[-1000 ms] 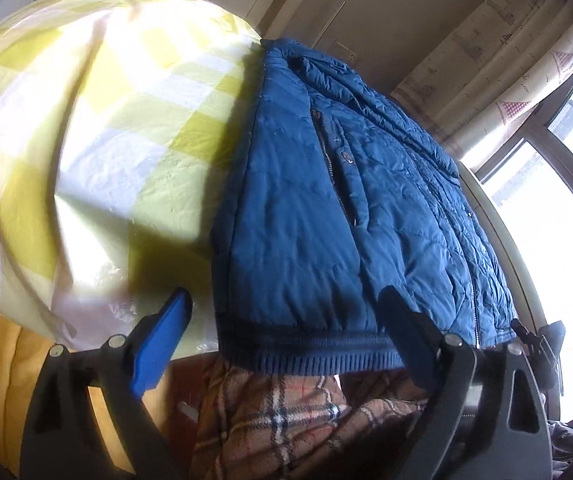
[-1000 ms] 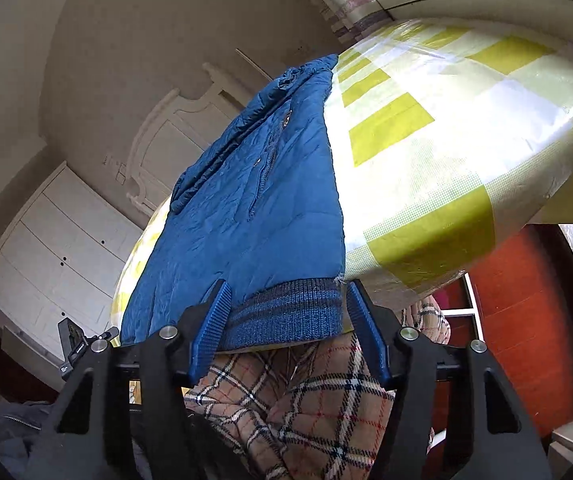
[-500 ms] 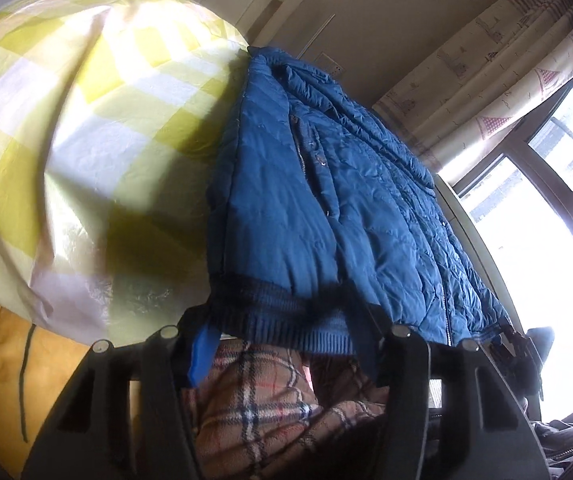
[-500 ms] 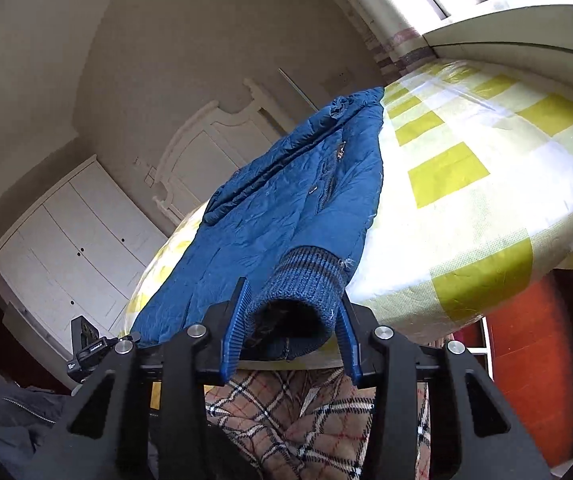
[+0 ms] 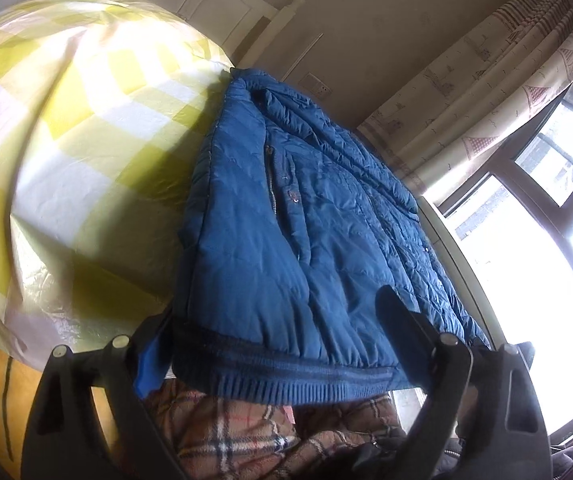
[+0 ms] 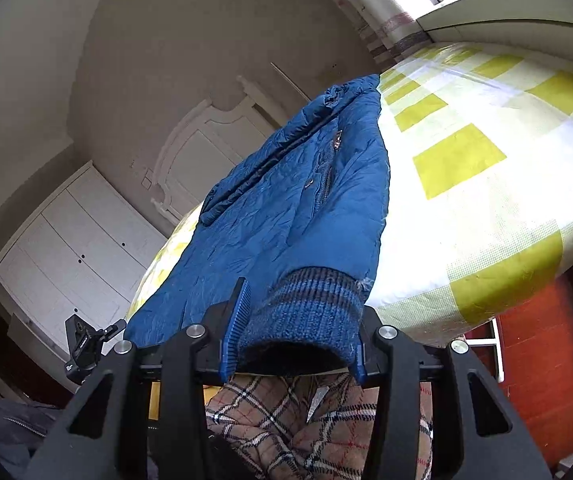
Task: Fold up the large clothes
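A blue quilted jacket (image 5: 306,220) lies lengthwise on a bed with a yellow-and-white checked cover (image 5: 86,140), its ribbed hem hanging toward me at the bed's edge. My left gripper (image 5: 274,320) straddles the hem's left part. Its jaws are opening and stand wide, with the hem between them but not squeezed. In the right wrist view the jacket (image 6: 286,208) runs away from me, and my right gripper (image 6: 302,308) has the ribbed hem (image 6: 310,312) bunched between its blue pads. Those jaws are opening slightly, and the pads still press on the knit.
A plaid cloth (image 6: 306,420) hangs below the bed's edge under both grippers. A bright window (image 5: 526,260) and a patterned curtain (image 5: 486,100) lie to the right of the bed. White wardrobes (image 6: 66,248) and a white headboard (image 6: 206,140) stand behind it.
The left jaws closed on the hem half a second ago and have since spread wide again. The right jaws narrowed and bunched the hem, lifting it slightly.
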`<action>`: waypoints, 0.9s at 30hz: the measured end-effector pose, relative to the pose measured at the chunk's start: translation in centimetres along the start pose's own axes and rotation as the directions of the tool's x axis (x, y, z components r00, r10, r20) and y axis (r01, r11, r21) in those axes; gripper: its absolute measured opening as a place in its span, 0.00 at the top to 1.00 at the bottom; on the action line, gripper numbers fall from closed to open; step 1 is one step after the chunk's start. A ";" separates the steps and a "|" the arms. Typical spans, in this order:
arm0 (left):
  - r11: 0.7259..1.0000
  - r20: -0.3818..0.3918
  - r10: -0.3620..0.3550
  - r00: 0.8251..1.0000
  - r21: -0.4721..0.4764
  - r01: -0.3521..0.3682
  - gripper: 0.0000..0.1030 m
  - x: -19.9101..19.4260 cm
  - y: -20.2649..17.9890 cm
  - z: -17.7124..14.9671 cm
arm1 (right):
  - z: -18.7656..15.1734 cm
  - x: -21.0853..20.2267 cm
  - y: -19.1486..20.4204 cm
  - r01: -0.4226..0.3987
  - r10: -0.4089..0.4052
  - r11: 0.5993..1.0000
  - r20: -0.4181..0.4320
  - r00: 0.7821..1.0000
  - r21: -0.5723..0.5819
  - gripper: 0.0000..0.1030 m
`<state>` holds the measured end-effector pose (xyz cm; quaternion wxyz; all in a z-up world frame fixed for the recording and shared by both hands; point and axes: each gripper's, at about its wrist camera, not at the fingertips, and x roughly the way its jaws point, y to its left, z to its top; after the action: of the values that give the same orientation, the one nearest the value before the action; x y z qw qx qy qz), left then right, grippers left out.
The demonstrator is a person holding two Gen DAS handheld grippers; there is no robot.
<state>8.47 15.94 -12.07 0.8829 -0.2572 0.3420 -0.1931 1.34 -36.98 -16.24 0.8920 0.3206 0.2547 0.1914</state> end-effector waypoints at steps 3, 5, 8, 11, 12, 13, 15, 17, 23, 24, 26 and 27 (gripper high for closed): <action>1.000 0.001 0.003 1.000 -0.010 -0.002 0.32 -0.1 -0.1 0.6 | 0.2 0.8 0.7 0.013 -0.013 1.000 -0.014 1.000 -0.012 0.56; 1.000 -0.006 0.015 1.000 -0.003 -0.015 0.32 0.0 -0.4 1.0 | 0.3 1.0 0.8 0.021 -0.022 1.000 -0.020 1.000 -0.016 0.56; 0.998 -0.038 0.056 0.998 -0.003 -0.056 0.32 0.9 -0.1 1.2 | 0.2 0.9 0.6 0.012 -0.012 1.000 -0.017 1.000 -0.003 0.56; 0.998 -0.030 0.064 0.997 0.010 -0.064 0.30 1.5 -0.4 1.6 | 0.2 0.9 0.4 0.005 -0.005 1.000 -0.012 1.000 0.015 0.56; 0.997 -0.027 0.075 0.997 0.027 -0.075 0.29 1.8 -0.7 1.7 | 0.2 0.9 0.5 0.009 -0.009 1.000 -0.013 1.000 0.011 0.56; 0.995 -0.036 0.094 0.995 0.043 -0.093 0.28 2.3 -0.8 1.9 | 0.3 0.9 0.6 0.014 -0.014 1.000 -0.014 1.000 0.008 0.56; 0.989 -0.040 0.124 0.991 0.089 -0.120 0.28 3.0 -1.3 2.0 | 0.3 1.0 0.8 0.027 -0.027 1.000 -0.013 1.000 0.005 0.58; 0.985 -0.048 0.146 0.988 0.095 -0.141 0.36 3.1 -1.5 2.1 | 0.2 0.9 0.8 0.057 -0.057 0.998 -0.009 0.998 0.002 0.66; 0.997 -0.053 0.048 0.997 0.058 -0.045 0.80 0.8 -0.4 1.5 | -0.1 -0.5 1.8 0.056 -0.054 0.998 0.039 0.998 -0.028 0.81; 0.998 -0.049 0.028 0.998 0.048 -0.026 0.80 0.0 -0.4 1.3 | 0.0 -1.2 2.3 0.039 -0.037 0.998 0.045 0.998 -0.042 0.82; 0.998 -0.042 -0.027 0.999 0.054 0.030 0.80 -2.1 -0.9 1.0 | -0.1 -3.4 3.7 -0.011 0.017 0.995 0.061 0.998 -0.095 0.82; 0.996 -0.034 -0.059 0.998 0.070 0.061 0.80 -3.5 -1.2 0.8 | -0.2 -4.7 4.7 -0.037 0.046 0.990 0.064 0.997 -0.134 0.82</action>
<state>6.37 17.02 -9.08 0.8798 -0.2327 0.3411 -0.2356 -3.38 -35.86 -11.71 0.9153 0.2719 0.2045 0.2154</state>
